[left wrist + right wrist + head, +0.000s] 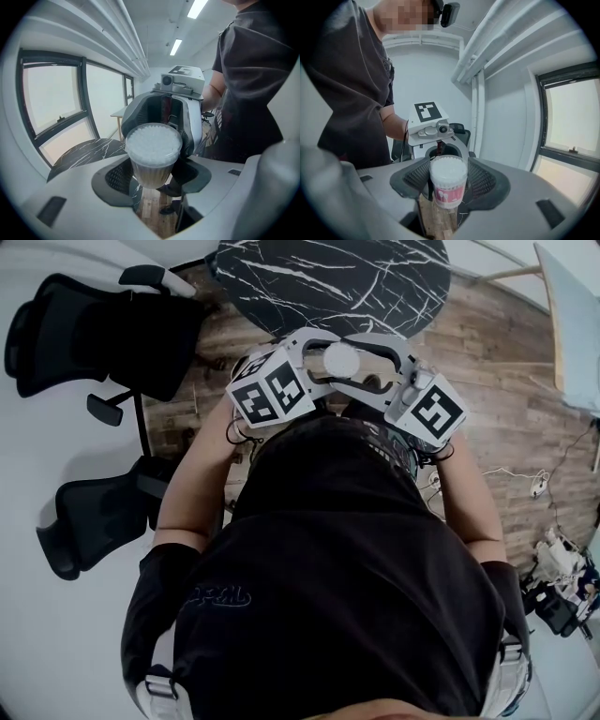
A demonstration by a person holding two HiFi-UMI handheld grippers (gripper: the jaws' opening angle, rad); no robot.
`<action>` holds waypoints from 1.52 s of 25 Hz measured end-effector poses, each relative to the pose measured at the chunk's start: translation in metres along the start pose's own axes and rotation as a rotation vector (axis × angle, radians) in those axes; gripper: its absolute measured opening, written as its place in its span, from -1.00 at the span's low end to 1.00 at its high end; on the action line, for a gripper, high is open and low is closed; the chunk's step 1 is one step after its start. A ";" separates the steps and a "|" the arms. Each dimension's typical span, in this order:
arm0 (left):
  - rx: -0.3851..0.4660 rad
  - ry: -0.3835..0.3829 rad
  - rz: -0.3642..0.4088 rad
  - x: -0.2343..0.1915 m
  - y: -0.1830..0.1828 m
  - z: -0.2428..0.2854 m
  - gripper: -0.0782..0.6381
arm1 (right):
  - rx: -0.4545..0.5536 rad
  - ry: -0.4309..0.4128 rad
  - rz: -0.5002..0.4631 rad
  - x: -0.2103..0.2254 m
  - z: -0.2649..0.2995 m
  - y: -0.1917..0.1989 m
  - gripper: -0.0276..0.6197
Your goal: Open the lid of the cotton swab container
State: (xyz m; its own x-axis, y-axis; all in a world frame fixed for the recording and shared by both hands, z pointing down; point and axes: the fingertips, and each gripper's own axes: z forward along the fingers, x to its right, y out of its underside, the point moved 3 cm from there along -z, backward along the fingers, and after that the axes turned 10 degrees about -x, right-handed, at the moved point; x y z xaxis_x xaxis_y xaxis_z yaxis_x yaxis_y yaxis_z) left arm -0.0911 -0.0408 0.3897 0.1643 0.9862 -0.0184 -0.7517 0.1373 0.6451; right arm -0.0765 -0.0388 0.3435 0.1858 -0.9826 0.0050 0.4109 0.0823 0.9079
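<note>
The left gripper point(151, 187) grips the clear, round plastic cotton swab container point(153, 149) in mid-air before the person's chest, and only its view shows the white swab tips. Opposite, the right gripper point(447, 187) clamps the container too, and only its view shows the pink label point(448, 193).

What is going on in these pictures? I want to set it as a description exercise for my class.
A person holds a two-jaw gripper in each hand, raised in front of the chest. The left gripper and the right gripper both clamp one cotton swab container from opposite sides, in the air beside a black marble-patterned table. Its clear lid looks closed, so the opening is not yet done.
</note>
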 end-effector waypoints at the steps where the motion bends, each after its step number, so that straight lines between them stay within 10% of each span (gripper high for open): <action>1: 0.004 0.001 -0.001 0.000 -0.001 0.000 -0.06 | -0.003 -0.003 0.006 0.000 -0.001 0.000 -0.10; 38: -0.030 0.065 0.005 0.002 0.013 0.017 -0.07 | 0.010 0.041 0.054 0.023 -0.012 -0.024 -0.10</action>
State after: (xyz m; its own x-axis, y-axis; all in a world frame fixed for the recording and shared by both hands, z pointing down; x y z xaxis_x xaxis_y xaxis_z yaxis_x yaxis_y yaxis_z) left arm -0.0894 -0.0387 0.4114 0.1193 0.9907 -0.0651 -0.7713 0.1337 0.6223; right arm -0.0713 -0.0612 0.3169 0.2440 -0.9691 0.0369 0.3902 0.1329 0.9111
